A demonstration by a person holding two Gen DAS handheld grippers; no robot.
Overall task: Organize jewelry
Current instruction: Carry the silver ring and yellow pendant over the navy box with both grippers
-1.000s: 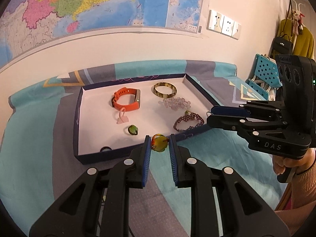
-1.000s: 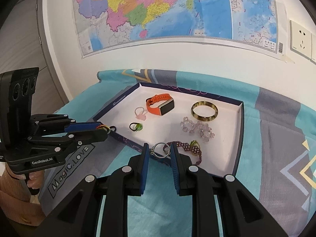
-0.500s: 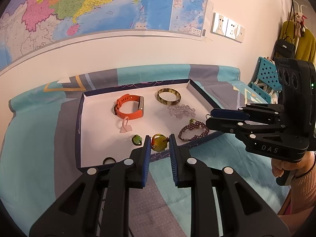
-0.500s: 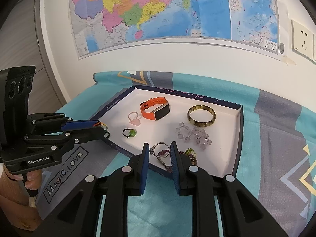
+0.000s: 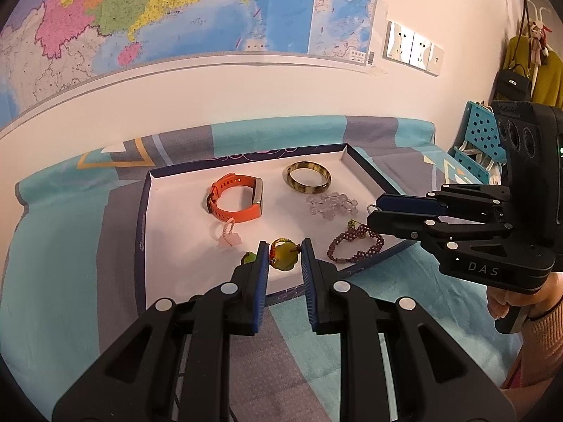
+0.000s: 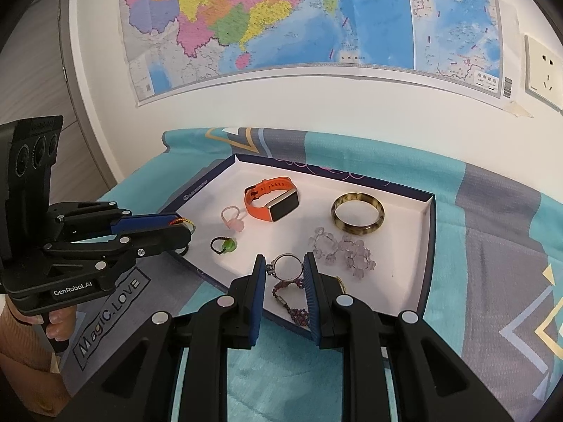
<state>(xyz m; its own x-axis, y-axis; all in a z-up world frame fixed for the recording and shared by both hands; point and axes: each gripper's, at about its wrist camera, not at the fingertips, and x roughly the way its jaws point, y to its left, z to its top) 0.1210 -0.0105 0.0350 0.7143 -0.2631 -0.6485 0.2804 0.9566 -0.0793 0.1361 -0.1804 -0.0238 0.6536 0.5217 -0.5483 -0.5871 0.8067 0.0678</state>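
The left hand-held gripper (image 5: 284,254) pinched a yellow-green pendant (image 5: 284,257) over the tray (image 5: 142,232)'s six-o'clock edge; the right hand-held gripper (image 6: 284,270) clamped a silver ring (image 6: 288,267) there too.

The right gripper (image 6: 283,271) squeezes a silver ring (image 6: 288,267) over the white tray (image 6: 420,246). An orange watch (image 6: 272,202), a brown bangle (image 6: 358,213) and clear beads (image 6: 343,251) lie inside. The left gripper (image 6: 183,227) holds something small, with a bit of red and yellow string showing.
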